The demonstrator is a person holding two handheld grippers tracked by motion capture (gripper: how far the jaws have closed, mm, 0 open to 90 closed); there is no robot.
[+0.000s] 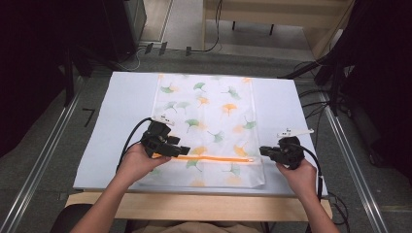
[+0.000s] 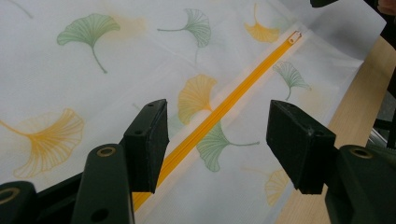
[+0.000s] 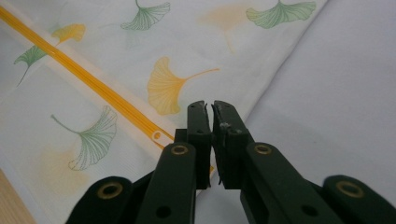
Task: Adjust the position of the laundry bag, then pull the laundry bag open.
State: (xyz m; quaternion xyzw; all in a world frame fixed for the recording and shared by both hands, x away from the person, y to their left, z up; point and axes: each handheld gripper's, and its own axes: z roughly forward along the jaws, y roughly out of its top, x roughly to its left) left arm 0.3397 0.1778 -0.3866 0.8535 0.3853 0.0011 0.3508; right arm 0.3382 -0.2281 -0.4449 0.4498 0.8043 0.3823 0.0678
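Leaf-print pouch on white table, grey floor.

The right gripper has its jaws pressed together at the end of the orange zipper, just past the zipper pull. The zipper runs diagonally across a white ginkgo-leaf bag lying on the pale surface.
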